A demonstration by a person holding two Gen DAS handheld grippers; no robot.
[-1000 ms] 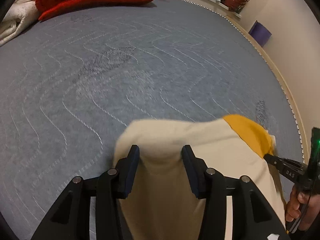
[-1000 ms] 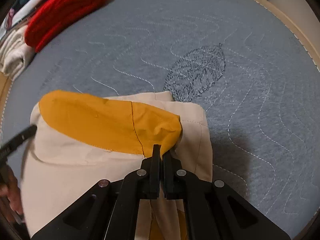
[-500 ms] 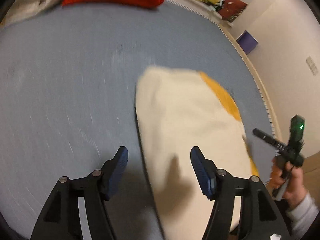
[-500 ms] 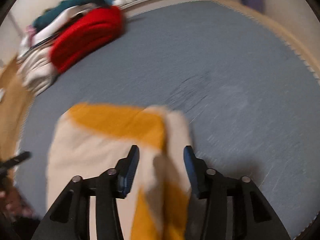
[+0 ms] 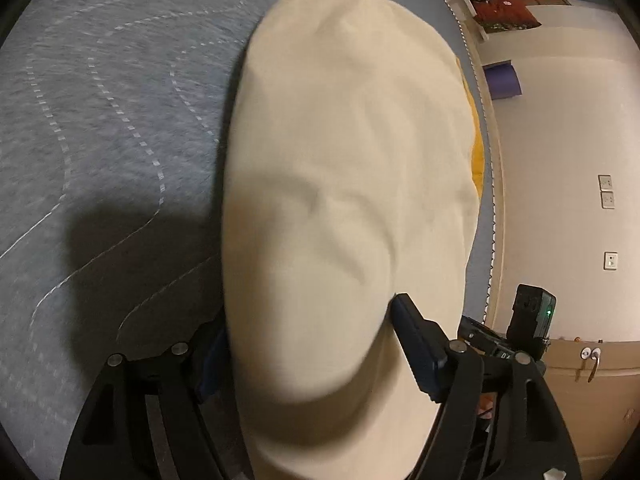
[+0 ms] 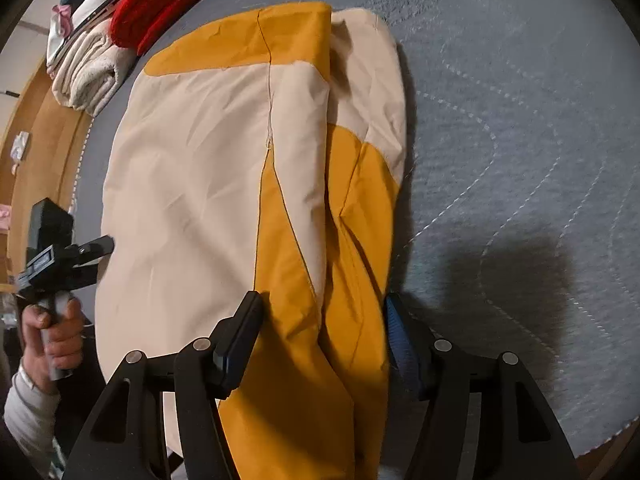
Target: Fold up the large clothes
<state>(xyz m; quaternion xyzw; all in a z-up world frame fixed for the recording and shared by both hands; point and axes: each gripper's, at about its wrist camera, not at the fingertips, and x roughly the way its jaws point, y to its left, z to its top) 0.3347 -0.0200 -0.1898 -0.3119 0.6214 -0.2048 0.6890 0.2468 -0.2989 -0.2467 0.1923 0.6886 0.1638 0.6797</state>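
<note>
Straddling the near edge of the folded cream-and-mustard cotton garment (image 6: 224, 184), the right gripper (image 6: 320, 336) and left gripper (image 5: 308, 344) have their jaws opening, unclamped. It lies on the grey quilted bedspread (image 6: 520, 120). Next probably calls for regripping for another fold.

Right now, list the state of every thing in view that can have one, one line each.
cream and mustard garment: folded, lying flat on the grey quilted bed.
left gripper: jaws opening, garment between them, not pinched.
right gripper: jaws opening, garment between them, not pinched.
red blanket: folded at the bed's edge.
white towels: folded, stacked.
</note>
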